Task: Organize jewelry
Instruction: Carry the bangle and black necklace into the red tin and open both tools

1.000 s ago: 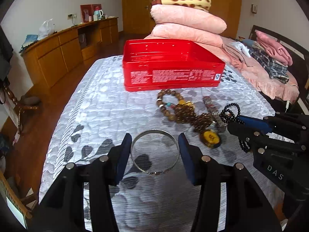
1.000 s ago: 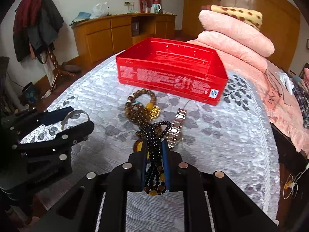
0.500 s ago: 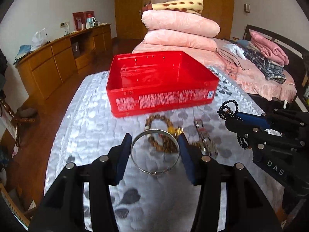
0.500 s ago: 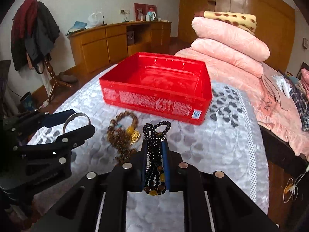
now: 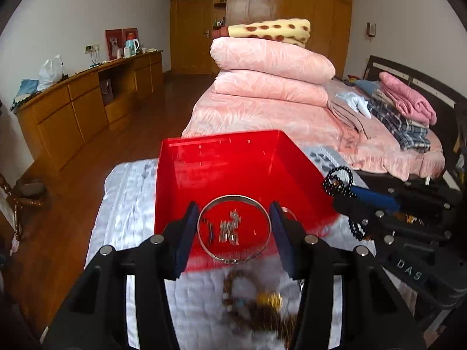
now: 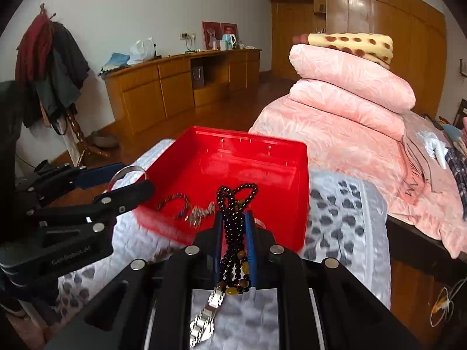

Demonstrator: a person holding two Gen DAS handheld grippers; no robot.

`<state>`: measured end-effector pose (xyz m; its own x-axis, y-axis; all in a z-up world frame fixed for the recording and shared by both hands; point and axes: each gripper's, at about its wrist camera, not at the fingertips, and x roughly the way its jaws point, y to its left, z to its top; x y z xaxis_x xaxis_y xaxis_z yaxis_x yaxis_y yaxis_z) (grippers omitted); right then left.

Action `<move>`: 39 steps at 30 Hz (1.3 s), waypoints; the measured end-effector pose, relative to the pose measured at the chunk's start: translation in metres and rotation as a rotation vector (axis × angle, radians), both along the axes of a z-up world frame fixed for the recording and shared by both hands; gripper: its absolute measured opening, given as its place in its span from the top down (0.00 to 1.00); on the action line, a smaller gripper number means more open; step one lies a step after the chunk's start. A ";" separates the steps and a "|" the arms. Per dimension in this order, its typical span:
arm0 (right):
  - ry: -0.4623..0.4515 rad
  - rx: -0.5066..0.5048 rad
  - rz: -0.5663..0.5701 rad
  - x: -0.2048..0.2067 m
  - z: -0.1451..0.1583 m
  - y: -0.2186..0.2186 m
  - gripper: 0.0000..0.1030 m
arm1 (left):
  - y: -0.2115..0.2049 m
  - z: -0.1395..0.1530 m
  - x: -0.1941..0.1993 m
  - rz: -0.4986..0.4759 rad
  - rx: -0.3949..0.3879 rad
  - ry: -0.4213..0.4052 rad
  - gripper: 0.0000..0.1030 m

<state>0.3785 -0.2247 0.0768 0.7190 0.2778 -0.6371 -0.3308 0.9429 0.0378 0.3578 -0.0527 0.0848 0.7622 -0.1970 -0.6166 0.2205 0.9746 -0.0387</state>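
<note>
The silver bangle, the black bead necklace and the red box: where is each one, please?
silver bangle (image 5: 233, 258), left wrist view, its lower rim.
black bead necklace (image 6: 233, 233), right wrist view, the bunched strands.
red box (image 6: 302, 201), right wrist view, its right wall.

- Glossy red box (image 5: 233, 169)
- Silver bangle (image 5: 233, 229)
- Black beads (image 6: 233, 227) with a few amber ones
- Grey-white bedcover (image 6: 344, 204), dark leaf print
- Pink quilts (image 5: 271, 78)
- Yellow blanket (image 5: 271, 30), brown spots

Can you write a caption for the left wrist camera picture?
Left gripper holds a silver bangle over the red box.
</note>
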 end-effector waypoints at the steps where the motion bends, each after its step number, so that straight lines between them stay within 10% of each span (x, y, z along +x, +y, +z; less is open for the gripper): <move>1: 0.002 0.002 -0.001 0.006 0.000 0.000 0.86 | 0.000 0.001 0.010 -0.005 -0.003 0.003 0.54; 12: 0.078 0.022 -0.028 0.069 -0.028 -0.006 0.85 | 0.002 -0.026 0.085 0.006 -0.017 0.106 0.53; 14: 0.067 0.010 -0.029 0.070 -0.031 -0.007 0.73 | 0.003 -0.034 0.093 0.008 -0.023 0.132 0.51; 15: 0.055 0.001 -0.037 0.068 -0.031 -0.008 0.50 | 0.004 -0.037 0.095 0.012 -0.025 0.144 0.42; 17: 0.010 -0.052 -0.063 0.062 -0.029 -0.008 0.45 | 0.007 -0.039 0.094 0.023 -0.019 0.134 0.37; 39: 0.041 -0.070 -0.072 -0.070 -0.049 -0.003 0.45 | 0.003 -0.042 -0.055 0.029 0.110 0.054 0.30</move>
